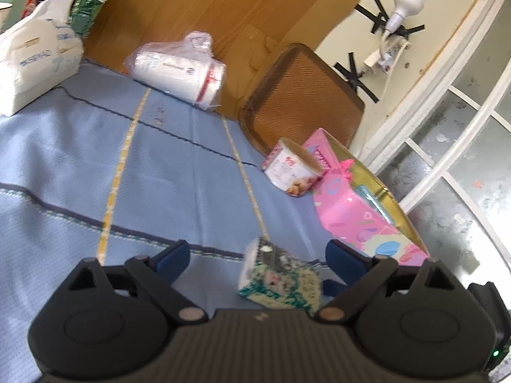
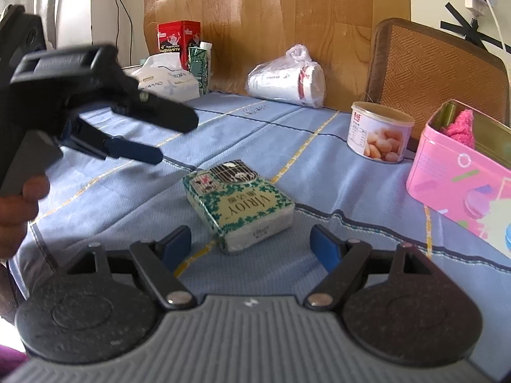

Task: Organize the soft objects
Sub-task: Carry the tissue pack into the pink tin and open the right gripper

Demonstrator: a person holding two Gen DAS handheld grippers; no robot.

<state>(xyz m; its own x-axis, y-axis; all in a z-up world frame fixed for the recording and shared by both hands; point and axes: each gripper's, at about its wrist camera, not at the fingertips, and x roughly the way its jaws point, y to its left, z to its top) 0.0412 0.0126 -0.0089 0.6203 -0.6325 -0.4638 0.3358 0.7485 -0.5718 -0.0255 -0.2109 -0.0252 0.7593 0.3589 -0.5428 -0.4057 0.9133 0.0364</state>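
A green-and-white tissue pack lies flat on the blue checked cloth that covers the surface, between two sets of hand-held tongs, gripped by neither. The right tongs hover just short of the pack's near end, blue pads spread wide and touching nothing. The left tongs, held by a hand at the left edge of the right wrist view, point over the cloth to the left of the pack, released as well; in their own view the left tongs stand apart with the tissue pack low between the fingers, free of both pads. To the right, near the cloth's edge, an open pink tin holds something fuzzy and pink, and a round can stands just left of it. At the far side, a bagged stack of paper cups lies on its side before a wood-grain wall. In the far left corner sit a large soft tissue bag, a green carton and a red tin. A woven chair back rises beyond the can.
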